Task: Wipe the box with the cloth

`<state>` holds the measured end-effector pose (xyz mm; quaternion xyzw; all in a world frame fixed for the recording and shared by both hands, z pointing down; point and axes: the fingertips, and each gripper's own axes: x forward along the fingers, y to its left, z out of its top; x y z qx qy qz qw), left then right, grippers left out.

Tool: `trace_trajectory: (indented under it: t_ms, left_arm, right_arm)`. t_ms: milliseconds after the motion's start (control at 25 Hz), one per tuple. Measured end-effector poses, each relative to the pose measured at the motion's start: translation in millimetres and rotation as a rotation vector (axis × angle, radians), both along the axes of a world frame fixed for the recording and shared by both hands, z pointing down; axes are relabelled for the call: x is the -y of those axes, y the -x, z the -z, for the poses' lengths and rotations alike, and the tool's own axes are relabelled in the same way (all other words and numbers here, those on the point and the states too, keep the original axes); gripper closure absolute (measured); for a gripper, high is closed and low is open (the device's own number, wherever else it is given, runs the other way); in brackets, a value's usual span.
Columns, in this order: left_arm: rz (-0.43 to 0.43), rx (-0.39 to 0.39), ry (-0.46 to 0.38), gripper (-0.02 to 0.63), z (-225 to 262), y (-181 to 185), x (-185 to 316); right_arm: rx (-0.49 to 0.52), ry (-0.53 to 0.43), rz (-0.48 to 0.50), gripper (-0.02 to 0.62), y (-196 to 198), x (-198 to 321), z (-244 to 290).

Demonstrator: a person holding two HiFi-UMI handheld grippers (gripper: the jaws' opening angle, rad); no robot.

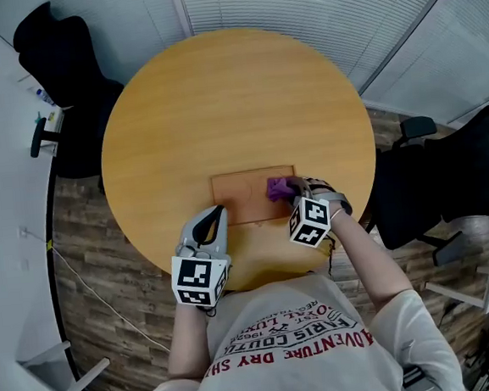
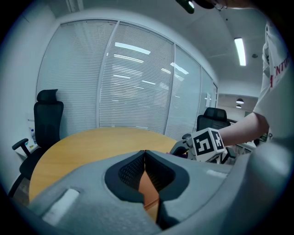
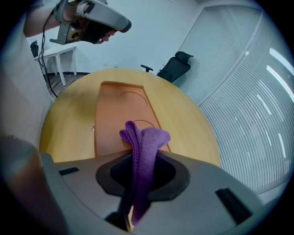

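Cloth (image 3: 143, 151), bottom centre, is clamped in my right gripper (image 1: 292, 189), hiding the near end of the box (image 3: 118, 110); left gripper (image 1: 218, 211) closed, empty.

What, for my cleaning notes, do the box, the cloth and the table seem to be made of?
The box: flat, reddish-brown and smooth with a soft sheen. It could be wood or wood-look board; I cannot tell which.
The cloth: purple, with a fuzzy nap and limp folds, so likely microfibre.
The table: an even, matte top in a pale wood tone, probably laminate or veneer.
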<state>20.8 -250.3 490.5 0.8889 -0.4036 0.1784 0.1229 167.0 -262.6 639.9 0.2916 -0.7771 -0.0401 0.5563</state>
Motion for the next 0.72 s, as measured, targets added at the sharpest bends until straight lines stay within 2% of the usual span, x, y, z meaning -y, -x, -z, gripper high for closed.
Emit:
trace_trajectory:
  t_ms: [520,640,720]
  left_arm:
    - [-0.072,-0.013,-0.001,0.597,1.7,28.0,-23.8]
    - [-0.087,-0.018,0.003,0.597,1.1,31.0,-31.7]
    - [-0.1,-0.019,0.005,0.597,0.8,33.4,-36.6]
  right_arm:
    - [-0.001,0.052,-0.153,0.515,13.8,-65.5,-2.2]
    - [0.001,0.115,-0.189,0.515,17.0,-84.4,-5.2]
    - [-0.017,0.21,-0.179,0.515,21.4,-104.4,-12.8]
